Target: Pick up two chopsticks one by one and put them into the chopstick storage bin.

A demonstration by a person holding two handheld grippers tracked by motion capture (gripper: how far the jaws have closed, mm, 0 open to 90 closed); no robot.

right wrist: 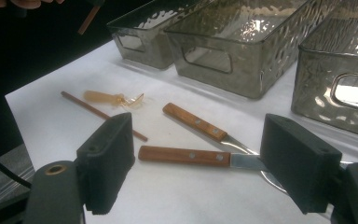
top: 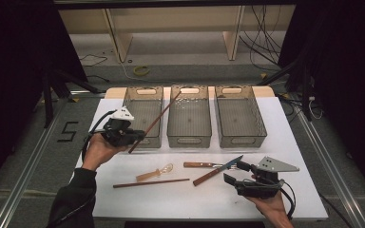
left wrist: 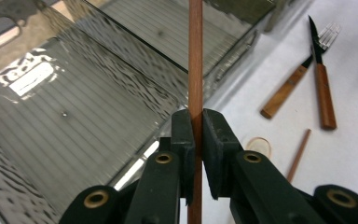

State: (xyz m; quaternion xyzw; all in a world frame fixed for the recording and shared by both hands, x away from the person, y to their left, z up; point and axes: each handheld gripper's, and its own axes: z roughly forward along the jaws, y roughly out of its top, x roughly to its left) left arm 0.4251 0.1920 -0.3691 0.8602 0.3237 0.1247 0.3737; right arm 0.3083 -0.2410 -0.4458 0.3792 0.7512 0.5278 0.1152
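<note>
Wooden chopstick (top: 153,122) is pinched in the left gripper (top: 134,137) in the high view, held slanted above the left bin (top: 143,116), its far tip reaching over toward the middle bin (top: 189,115). All three bins, the right bin (top: 239,115) included, look empty, so nothing seems sorted yet. Left on the white table (top: 123,199) are a second chopstick (top: 150,183), a clear plastic spoon (top: 154,173), a knife (top: 217,170) and a fork (top: 208,165). The right gripper (top: 234,172) is parked beside the knife with its jaws spread apart.

From the left gripper view, the jaws are seen clamped tight on the chopstick (left wrist: 195,60), with the ribbed floor of the left bin (left wrist: 65,126) right underneath. Looks like a drop could be next.

From the right gripper view, the jaws are wide apart and nothing is gripped; the knife (right wrist: 186,156) lies on the table between them, the fork (right wrist: 196,122) just behind it. So four pieces are still to be binned, by the look of it.
</note>
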